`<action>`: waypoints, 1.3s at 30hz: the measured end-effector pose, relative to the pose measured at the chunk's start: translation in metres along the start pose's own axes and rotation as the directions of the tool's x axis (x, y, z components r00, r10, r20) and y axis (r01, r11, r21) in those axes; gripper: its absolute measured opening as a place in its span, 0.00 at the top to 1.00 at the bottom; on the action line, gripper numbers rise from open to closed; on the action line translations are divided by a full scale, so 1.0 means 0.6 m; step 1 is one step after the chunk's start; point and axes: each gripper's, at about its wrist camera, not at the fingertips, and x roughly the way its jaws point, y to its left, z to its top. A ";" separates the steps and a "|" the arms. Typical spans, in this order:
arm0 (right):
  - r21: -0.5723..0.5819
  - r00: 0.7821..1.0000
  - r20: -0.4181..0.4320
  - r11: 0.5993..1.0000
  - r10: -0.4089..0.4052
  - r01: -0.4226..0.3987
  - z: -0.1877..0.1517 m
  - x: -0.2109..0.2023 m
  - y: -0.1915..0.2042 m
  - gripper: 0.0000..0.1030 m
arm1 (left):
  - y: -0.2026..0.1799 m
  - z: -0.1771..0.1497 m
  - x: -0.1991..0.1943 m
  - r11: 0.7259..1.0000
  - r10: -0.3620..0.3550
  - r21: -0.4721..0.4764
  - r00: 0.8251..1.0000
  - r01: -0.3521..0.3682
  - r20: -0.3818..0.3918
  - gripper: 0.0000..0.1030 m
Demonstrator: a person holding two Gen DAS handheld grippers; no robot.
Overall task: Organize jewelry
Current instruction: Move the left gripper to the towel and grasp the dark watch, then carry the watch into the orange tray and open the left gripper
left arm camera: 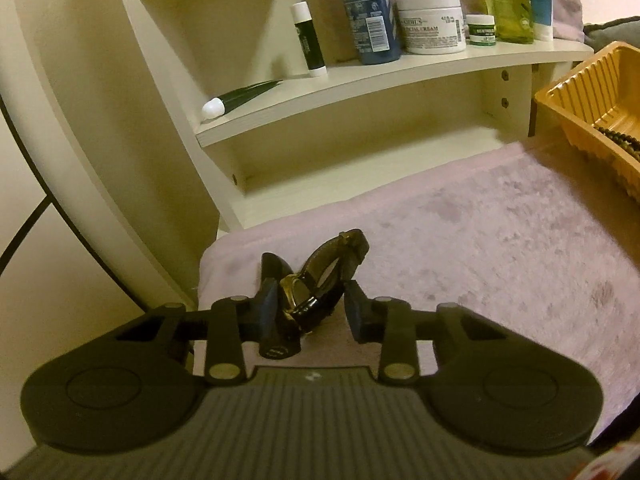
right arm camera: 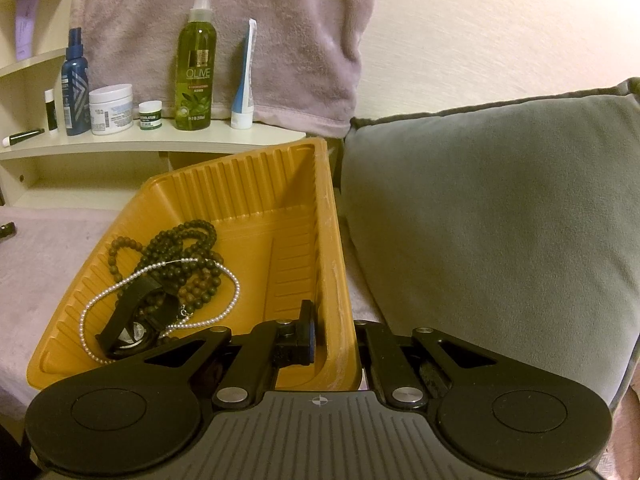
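A gold-cased watch with a dark strap (left arm camera: 320,280) lies on the pink towel (left arm camera: 480,240) between the fingers of my left gripper (left arm camera: 312,312), which is open around it; the left pad touches the case. The yellow ribbed tray (right arm camera: 280,208) holds dark bead strands (right arm camera: 184,256), a pearl necklace (right arm camera: 160,280) and a black watch (right arm camera: 132,320). My right gripper (right arm camera: 336,340) is shut on the tray's near right wall (right arm camera: 336,280), one finger inside and one outside. The tray also shows at the right edge in the left wrist view (left arm camera: 580,92).
A cream shelf unit (left arm camera: 360,76) stands behind the towel with a blue bottle (left arm camera: 368,12), a white cream jar (left arm camera: 432,24), a green olive bottle (right arm camera: 196,76) and small tubes. A grey cushion (right arm camera: 500,220) lies right of the tray.
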 end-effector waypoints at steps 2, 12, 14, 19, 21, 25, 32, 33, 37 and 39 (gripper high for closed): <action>0.001 1.000 0.000 1.000 0.000 0.000 0.000 0.000 0.000 0.94 | 0.001 0.001 -0.001 1.000 0.002 -0.012 1.000 -0.002 -0.007 0.71; 0.002 1.000 0.001 1.000 0.002 -0.002 0.002 0.001 0.001 0.94 | -0.009 0.002 -0.028 0.996 -0.051 -0.074 0.998 0.049 -0.030 0.74; 0.003 1.000 0.003 1.000 0.003 -0.003 0.002 -0.001 0.001 0.94 | -0.014 0.004 -0.036 0.992 -0.075 -0.104 0.997 0.071 -0.029 0.74; 0.007 1.000 0.006 1.000 0.004 -0.004 0.001 -0.002 0.001 0.94 | -0.035 0.013 -0.051 0.976 -0.136 -0.175 0.990 0.129 -0.024 0.74; 0.007 1.000 0.008 1.000 0.006 -0.006 0.001 -0.003 0.001 0.94 | -0.044 0.018 -0.054 0.970 -0.157 -0.192 0.987 0.150 -0.022 0.74; 0.010 1.000 0.010 1.000 0.007 -0.007 0.001 -0.004 0.001 0.94 | -0.061 0.026 -0.059 0.953 -0.201 -0.234 0.980 0.191 -0.016 0.74; 0.015 1.000 0.009 1.000 0.007 -0.007 0.000 -0.003 0.000 0.94 | -0.092 0.053 -0.069 0.923 -0.270 -0.283 0.963 0.259 0.000 0.74; 0.014 1.000 0.009 1.000 0.007 -0.007 0.001 -0.003 0.000 0.94 | -0.098 0.058 -0.071 0.919 -0.282 -0.287 0.959 0.270 0.002 0.74; 0.015 1.000 0.010 1.000 0.007 -0.007 0.000 -0.003 0.000 0.94 | -0.129 0.079 -0.085 0.901 -0.332 -0.289 0.943 0.324 0.022 0.74; 0.015 1.000 0.011 1.000 0.008 -0.008 0.001 -0.003 0.000 0.94 | -0.143 0.090 -0.092 0.890 -0.359 -0.287 0.933 0.353 0.033 0.74</action>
